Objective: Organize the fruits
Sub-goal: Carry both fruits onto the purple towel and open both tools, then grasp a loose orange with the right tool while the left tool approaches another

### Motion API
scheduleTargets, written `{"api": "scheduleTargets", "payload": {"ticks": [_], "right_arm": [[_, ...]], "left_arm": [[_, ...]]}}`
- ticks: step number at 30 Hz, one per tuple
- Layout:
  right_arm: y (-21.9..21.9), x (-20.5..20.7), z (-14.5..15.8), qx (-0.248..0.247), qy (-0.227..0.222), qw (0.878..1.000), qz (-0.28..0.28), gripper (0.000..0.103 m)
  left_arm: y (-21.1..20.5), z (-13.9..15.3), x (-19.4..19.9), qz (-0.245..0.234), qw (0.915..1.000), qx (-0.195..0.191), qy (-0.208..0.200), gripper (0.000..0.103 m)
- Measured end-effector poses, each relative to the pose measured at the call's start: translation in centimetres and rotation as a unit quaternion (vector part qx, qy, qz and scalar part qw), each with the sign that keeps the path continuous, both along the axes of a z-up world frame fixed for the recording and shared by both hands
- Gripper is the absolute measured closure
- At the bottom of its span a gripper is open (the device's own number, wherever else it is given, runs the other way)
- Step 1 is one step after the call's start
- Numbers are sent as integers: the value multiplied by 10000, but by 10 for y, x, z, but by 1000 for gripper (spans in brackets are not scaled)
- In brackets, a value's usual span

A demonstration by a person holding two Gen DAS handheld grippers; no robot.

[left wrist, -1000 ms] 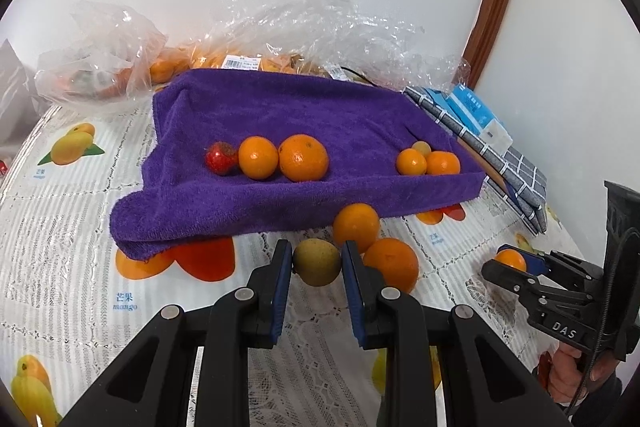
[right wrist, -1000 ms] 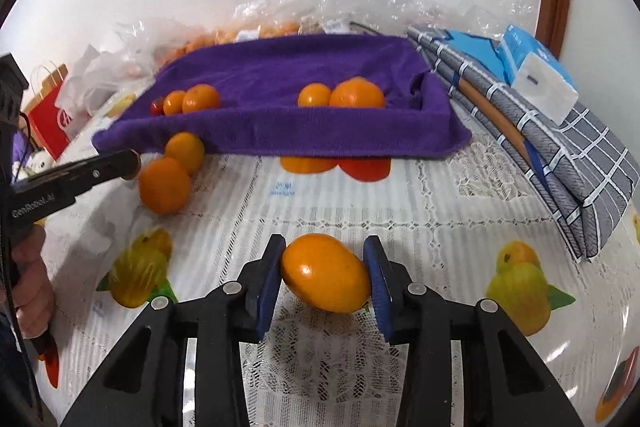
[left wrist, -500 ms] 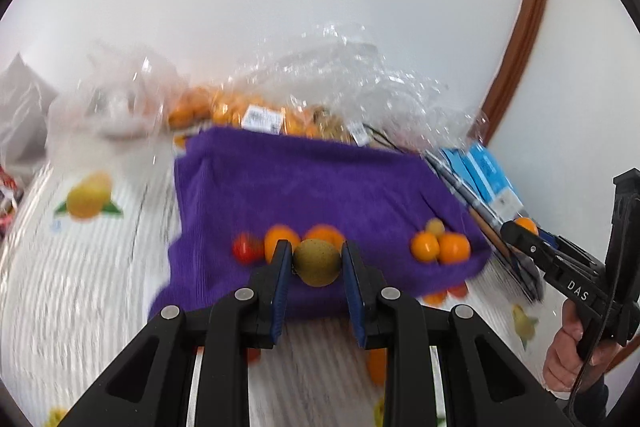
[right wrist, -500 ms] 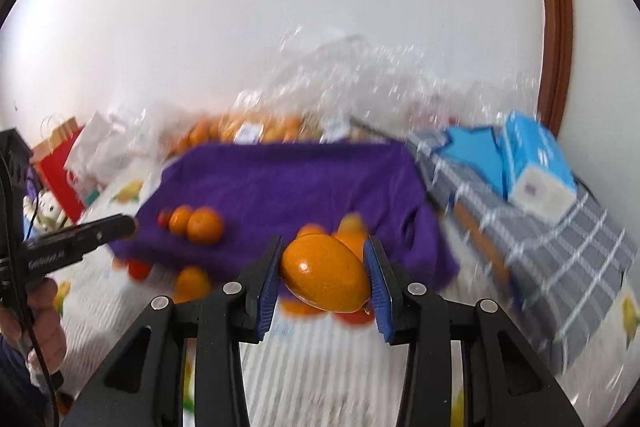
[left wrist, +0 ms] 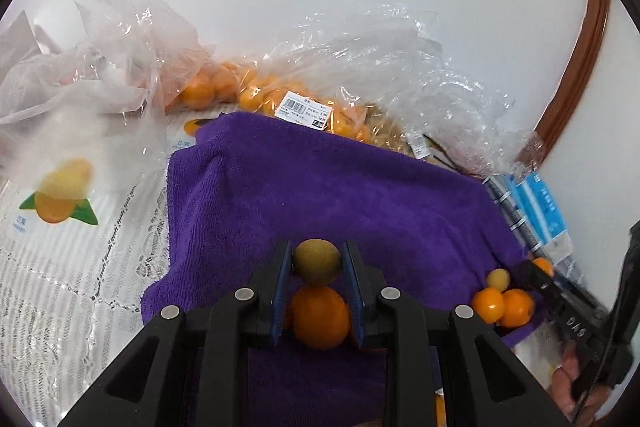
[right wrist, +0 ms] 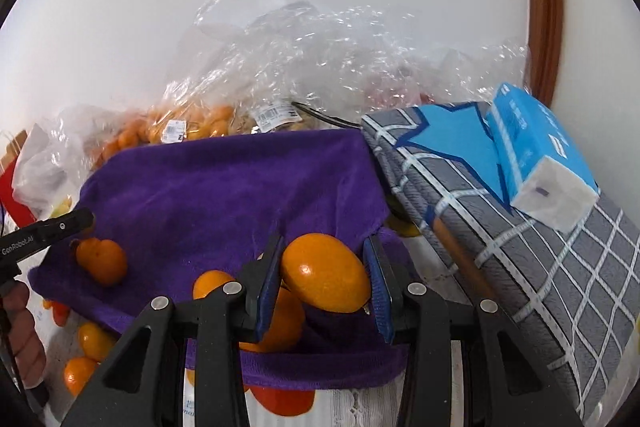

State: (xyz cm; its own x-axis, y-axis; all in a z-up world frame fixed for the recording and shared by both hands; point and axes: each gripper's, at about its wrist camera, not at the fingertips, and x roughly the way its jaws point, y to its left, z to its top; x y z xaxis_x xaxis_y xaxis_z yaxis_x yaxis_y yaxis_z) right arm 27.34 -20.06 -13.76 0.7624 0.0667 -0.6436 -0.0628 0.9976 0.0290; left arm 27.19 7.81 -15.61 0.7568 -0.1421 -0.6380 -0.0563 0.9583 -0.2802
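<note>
Both claws lifted from bench to over purple towel (left wrist: 320, 195); left claw (left wrist: 317, 261) grasps brownish fruit (left wrist: 317, 261), right claw (right wrist: 326, 273) grasps orange mango (right wrist: 326, 273), towel's back half open.

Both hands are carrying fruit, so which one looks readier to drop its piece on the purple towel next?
Probably right: its gripper holds the orange fruit low beside oranges already on the purple towel.

Bright, even indoor light; source not visible. Fisheye bends the edges, dark vignette in the corners. Glare glints on the plastic bags (left wrist: 384, 67) and on the orange fruit (right wrist: 326, 273). Motion blur smears the printed tablecloth (left wrist: 60, 195) at left.
</note>
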Motion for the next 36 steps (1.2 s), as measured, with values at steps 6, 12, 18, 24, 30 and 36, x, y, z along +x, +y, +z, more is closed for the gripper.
{"api": "scheduleTargets", "payload": {"ticks": [6, 12, 18, 24, 30, 36], "right_arm": [[6, -2, -5, -64, 38, 9999, 69, 55], [5, -22, 2, -116, -184, 9997, -137, 48], [22, -57, 9, 171, -152, 9997, -80, 48], [76, -105, 15, 202, 29, 9989, 419, 48], [126, -125, 6, 105, 217, 9961, 843, 48], [138, -107, -18, 185, 672, 9952, 692, 52]], "left_arm": [[-6, 0, 0, -137, 9999, 15, -68, 78], [-4, -1, -2, -220, 9997, -93, -19, 73], [-6, 6, -12, -208, 9996, 107, -174, 55], [21, 11, -37, 21, 9997, -165, -194, 53], [41, 15, -71, 150, 9991, -194, -342, 50], [51, 16, -88, 120, 9991, -162, -360, 49]]}}
